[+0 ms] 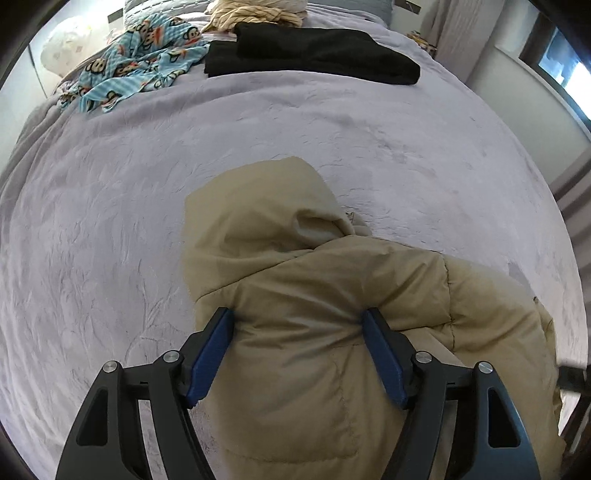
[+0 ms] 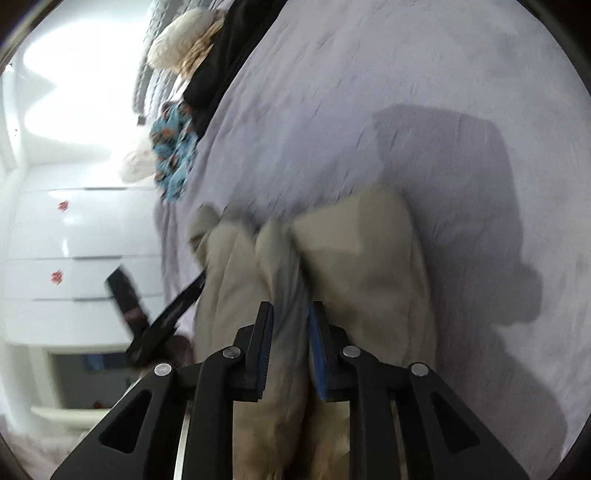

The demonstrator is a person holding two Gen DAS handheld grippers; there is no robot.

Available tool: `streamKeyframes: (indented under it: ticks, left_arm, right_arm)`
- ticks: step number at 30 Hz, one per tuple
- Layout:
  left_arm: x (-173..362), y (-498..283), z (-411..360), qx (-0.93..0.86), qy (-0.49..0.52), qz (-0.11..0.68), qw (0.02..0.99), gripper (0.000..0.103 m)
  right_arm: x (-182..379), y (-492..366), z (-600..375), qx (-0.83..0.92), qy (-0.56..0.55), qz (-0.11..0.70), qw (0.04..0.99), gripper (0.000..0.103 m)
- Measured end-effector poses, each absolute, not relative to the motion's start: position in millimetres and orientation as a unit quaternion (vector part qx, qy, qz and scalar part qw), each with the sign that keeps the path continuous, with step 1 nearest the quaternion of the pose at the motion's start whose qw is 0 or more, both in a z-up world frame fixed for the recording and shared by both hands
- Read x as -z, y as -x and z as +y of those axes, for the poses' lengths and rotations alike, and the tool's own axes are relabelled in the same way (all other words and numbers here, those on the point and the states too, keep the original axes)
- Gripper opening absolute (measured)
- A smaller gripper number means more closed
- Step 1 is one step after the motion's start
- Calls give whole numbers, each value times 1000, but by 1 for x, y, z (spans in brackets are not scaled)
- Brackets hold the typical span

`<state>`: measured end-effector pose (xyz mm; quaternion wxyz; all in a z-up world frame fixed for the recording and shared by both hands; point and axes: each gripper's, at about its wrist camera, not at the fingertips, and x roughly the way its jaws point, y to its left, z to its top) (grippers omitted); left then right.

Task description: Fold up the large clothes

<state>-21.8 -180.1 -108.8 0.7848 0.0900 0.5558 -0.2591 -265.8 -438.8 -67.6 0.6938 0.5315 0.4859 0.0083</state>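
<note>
At the far left of the bed (image 1: pixel 92 229), near its head, lies a blue monkey-print cloth (image 1: pixel 136 62), with a folded black garment (image 1: pixel 314 51) just to its right and a cream knitted bundle (image 1: pixel 255 14) behind that. The lavender cover in between is bare.

Your left gripper (image 1: pixel 297 321) points steeply down at the tan puffer jacket (image 1: pixel 295 266), which lies on the near part of the bed with its hood (image 1: pixel 258 206) spread toward the pillows. The jaws stand wide, straddling a bulge of the padded fabric below the hood; the blue pads (image 1: pixel 210 354) sit at either side of it (whether they actually press in, you cannot tell from this view).

Further right, your right gripper (image 2: pixel 291 310) has its jaws narrow, with a pinched fold of the same jacket (image 2: pixel 354 258) running up between them; the pads look closed on that fold, though the picture is blurred. A dark shadow (image 2: pixel 461 184) falls on the cover beyond it.
</note>
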Motion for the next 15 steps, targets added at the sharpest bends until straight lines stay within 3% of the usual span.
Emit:
streamKeyframes:
  ticks: [7, 9, 15]
  left_arm:
    - [106, 31, -188, 246, -112, 544, 795, 74]
    - [106, 34, -190, 243, -120, 539, 798, 74]
    - [107, 36, -190, 236, -129, 533, 802, 74]
  right_arm:
    - [60, 285, -393, -21, -467, 550, 692, 25]
    - [68, 291, -388, 15, -425, 575, 700, 18]
    - [34, 303, -382, 73, -382, 558, 733, 19]
